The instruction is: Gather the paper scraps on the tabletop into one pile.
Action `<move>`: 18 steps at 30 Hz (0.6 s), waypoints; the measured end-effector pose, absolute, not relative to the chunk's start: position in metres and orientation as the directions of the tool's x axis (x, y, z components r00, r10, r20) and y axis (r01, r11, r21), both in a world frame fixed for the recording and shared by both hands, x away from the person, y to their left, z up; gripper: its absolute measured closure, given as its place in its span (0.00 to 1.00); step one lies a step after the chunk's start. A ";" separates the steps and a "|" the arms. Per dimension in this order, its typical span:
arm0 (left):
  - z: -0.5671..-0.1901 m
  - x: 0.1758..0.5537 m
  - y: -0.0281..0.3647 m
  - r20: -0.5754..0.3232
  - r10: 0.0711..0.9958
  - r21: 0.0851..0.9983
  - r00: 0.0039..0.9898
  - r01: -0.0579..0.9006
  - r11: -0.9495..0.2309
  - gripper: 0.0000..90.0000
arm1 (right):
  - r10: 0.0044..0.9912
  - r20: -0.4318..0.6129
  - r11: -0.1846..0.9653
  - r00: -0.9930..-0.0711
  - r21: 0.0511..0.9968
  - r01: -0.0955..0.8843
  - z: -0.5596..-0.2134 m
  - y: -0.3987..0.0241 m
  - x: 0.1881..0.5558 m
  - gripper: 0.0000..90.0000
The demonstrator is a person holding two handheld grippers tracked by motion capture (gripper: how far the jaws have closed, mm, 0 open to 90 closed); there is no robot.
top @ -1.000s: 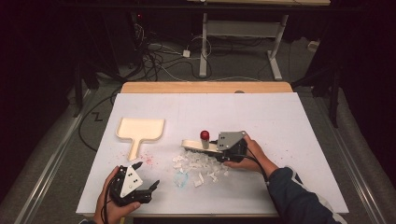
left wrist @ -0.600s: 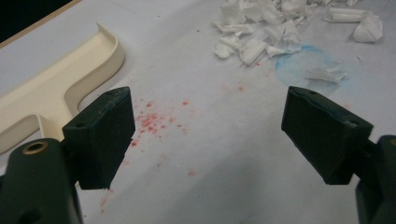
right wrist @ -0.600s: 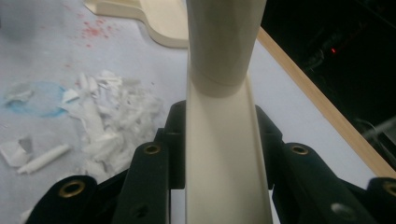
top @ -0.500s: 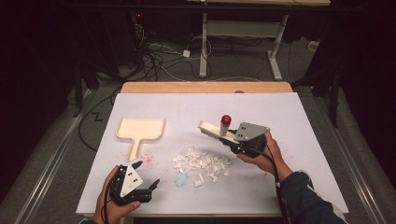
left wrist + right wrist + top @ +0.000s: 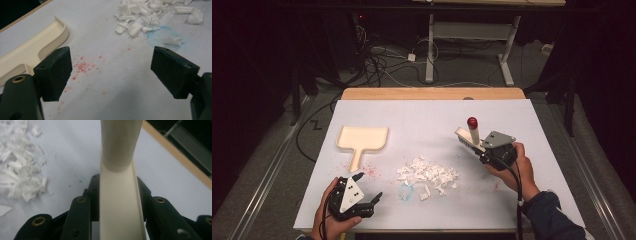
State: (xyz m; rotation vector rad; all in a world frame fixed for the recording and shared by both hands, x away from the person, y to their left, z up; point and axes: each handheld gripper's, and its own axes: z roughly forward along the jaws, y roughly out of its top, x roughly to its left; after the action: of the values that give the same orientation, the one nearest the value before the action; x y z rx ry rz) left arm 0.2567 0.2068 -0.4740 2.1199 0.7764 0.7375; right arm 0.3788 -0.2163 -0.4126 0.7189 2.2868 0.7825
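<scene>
Over at the right of the white surface (image 5: 432, 120), the right gripper (image 5: 492, 152) has its jaws closed on a cream brush (image 5: 468, 139), held up off the surface with its red-tipped handle pointing away from the person. From the right gripper view the brush (image 5: 120, 202) runs straight up the middle between the two black jaws, which press against its flat sides; its round handle rises beyond them toward the top of the view. The right hand (image 5: 517, 167) wraps the gripper body from behind.

A heap of white paper scraps (image 5: 428, 175) lies near the middle of the surface, to the left of the right gripper and apart from it. In the right gripper view the scraps (image 5: 20, 175) sit off to the left of the jaws.

Near the front left edge, the left gripper (image 5: 362, 192) rests in the left hand (image 5: 332, 215) with its jaws spread wide and nothing between them. Its own view shows bare surface with red specks (image 5: 82, 67) between the jaws, a faint blue smudge (image 5: 162, 35) ahead to the right, and the scraps (image 5: 150, 12) farther on.

A cream dustpan (image 5: 361, 140) lies flat on the left half of the surface, handle toward the person, beyond the left gripper; its curved rim (image 5: 37, 45) shows just past the left-hand jaw.
</scene>
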 end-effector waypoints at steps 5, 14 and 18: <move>-0.474 0.257 0.207 0.250 0.716 0.795 0.652 0.283 -0.536 0.18 | 0.628 -0.329 0.693 -0.705 0.648 0.315 -0.428 -0.209 0.370 0.75; -0.474 0.256 0.206 0.238 0.716 0.796 0.656 0.292 -0.531 0.18 | 0.544 -0.247 0.673 -0.802 0.700 0.240 -0.426 -0.172 0.342 0.75; -0.474 0.256 0.207 0.235 0.717 0.797 0.656 0.292 -0.528 0.18 | 0.540 -0.254 0.636 -0.802 0.747 0.192 -0.413 -0.167 0.333 0.75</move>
State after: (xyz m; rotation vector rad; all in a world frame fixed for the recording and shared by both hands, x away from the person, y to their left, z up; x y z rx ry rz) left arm 0.2561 0.2071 -0.4739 2.1151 0.7791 0.7189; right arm 0.3326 -0.1672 -0.4130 0.5747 2.3979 1.0199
